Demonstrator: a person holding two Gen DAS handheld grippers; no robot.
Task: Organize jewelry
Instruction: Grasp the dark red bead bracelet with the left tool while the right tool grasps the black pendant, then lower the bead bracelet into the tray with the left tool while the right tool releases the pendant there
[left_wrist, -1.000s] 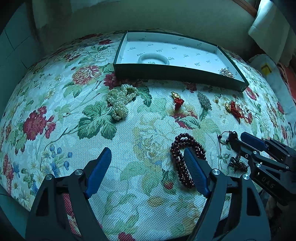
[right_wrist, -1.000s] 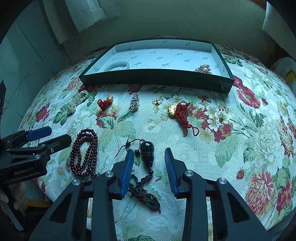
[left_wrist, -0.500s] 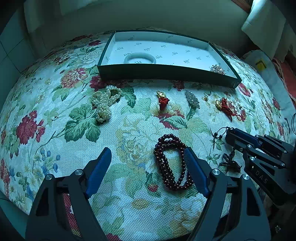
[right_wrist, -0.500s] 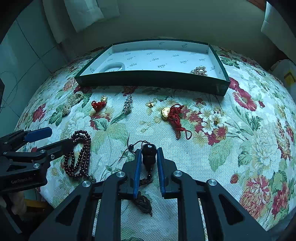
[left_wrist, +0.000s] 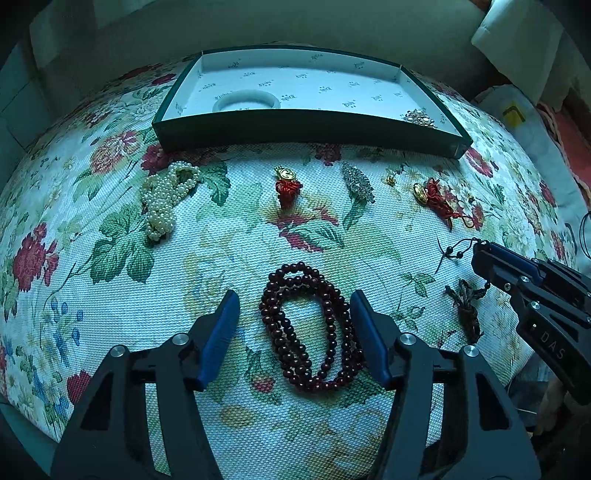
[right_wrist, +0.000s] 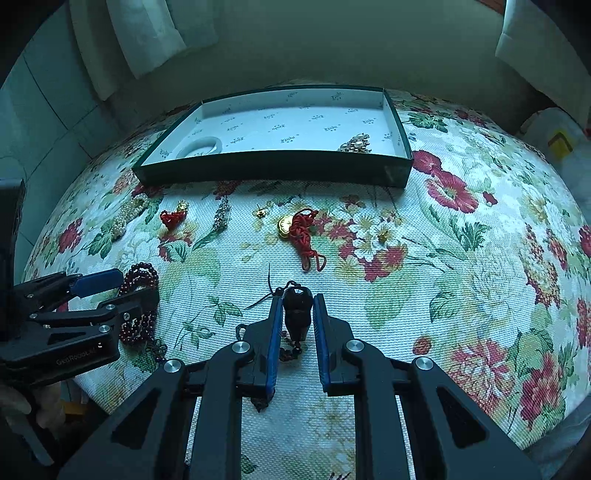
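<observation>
A dark red bead bracelet (left_wrist: 306, 325) lies looped on the floral cloth between the fingers of my left gripper (left_wrist: 293, 295). Its jaws are closing; the right pad is at the beads and the left pad stands apart. My right gripper (right_wrist: 297, 299) is shut on a dark pendant (right_wrist: 295, 314), whose cord and tassel (left_wrist: 467, 306) trail on the cloth. The green box (left_wrist: 306, 129) at the back holds a white bangle (left_wrist: 245, 101) and a pearl brooch (left_wrist: 419, 118). In the left wrist view the right gripper (left_wrist: 480, 258) is at the right edge.
Between the box and the grippers lie a pearl necklace (left_wrist: 166, 199), a red knot charm (left_wrist: 286, 184), a silver brooch (left_wrist: 356, 181), a small gold stud (left_wrist: 389, 181) and a gold ingot on red cord (left_wrist: 436, 195). The cloth drops off at the near edge.
My left gripper shifted right so the red beads now lie between its fingers, and its jaws have narrowed. My right gripper shut on the dark pendant.
</observation>
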